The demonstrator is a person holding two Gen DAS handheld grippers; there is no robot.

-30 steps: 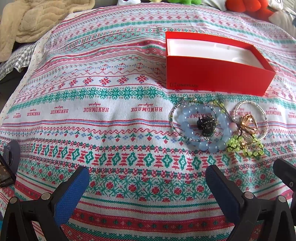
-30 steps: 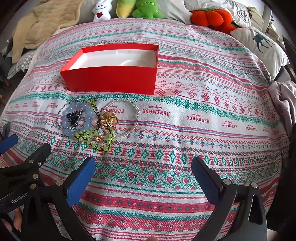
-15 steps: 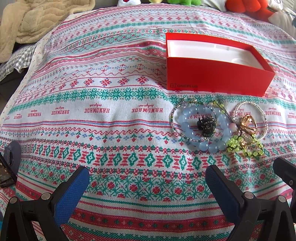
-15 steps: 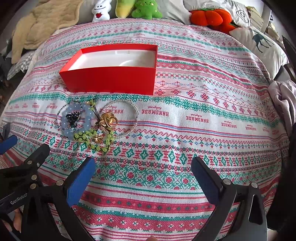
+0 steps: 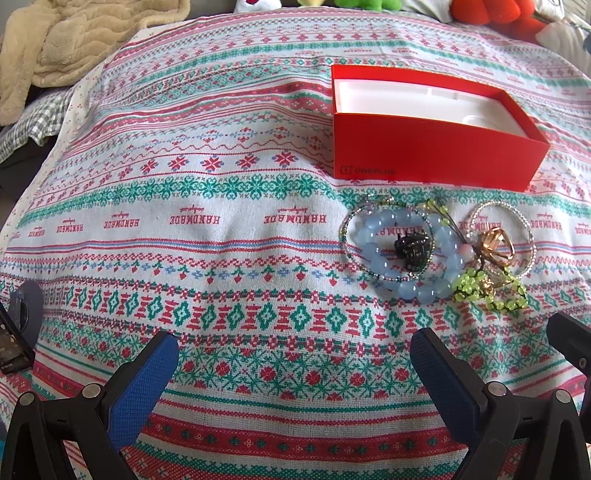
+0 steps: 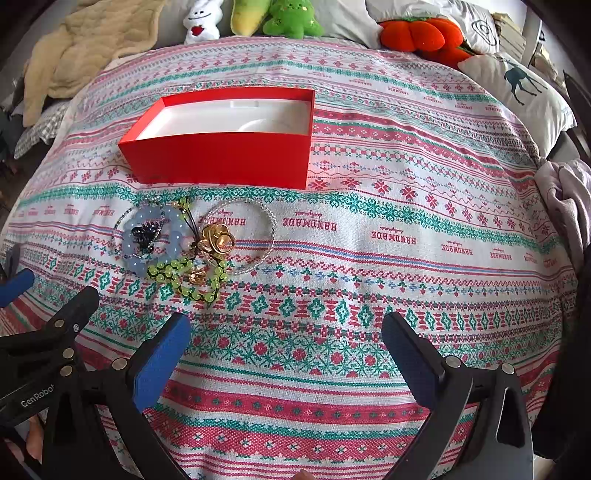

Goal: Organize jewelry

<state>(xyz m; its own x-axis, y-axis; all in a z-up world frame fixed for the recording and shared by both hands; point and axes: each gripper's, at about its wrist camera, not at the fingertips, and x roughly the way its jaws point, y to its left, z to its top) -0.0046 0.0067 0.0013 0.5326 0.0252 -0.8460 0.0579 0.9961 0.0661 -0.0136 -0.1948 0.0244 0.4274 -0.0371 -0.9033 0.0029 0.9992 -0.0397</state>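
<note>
A pile of jewelry lies on the patterned cloth in front of an open red box (image 5: 436, 155) with a white insert. The pile holds a pale blue bead bracelet (image 5: 443, 236), a black clip (image 5: 412, 247), a gold ornament (image 5: 498, 242), a green bead string (image 5: 480, 288) and a thin silver bangle (image 5: 524, 225). The same pile shows in the right wrist view: blue bracelet (image 6: 135, 262), gold ornament (image 6: 218, 238), green beads (image 6: 173, 271), bangle (image 6: 271, 225), red box (image 6: 221, 158). My left gripper (image 5: 295, 365) is open and empty, below and left of the pile. My right gripper (image 6: 286, 350) is open and empty, below and right of it.
A beige blanket (image 6: 85, 51) lies at the far left. Plush toys (image 6: 291, 18) and an orange plush (image 6: 421, 35) line the back edge. A deer-print pillow (image 6: 517, 88) and grey cloth (image 6: 565, 195) sit at the right. The left gripper's arm (image 6: 44, 339) shows at the right view's lower left.
Both views have shifted very slightly. The jewelry and box have not moved, and both grippers stay open.
</note>
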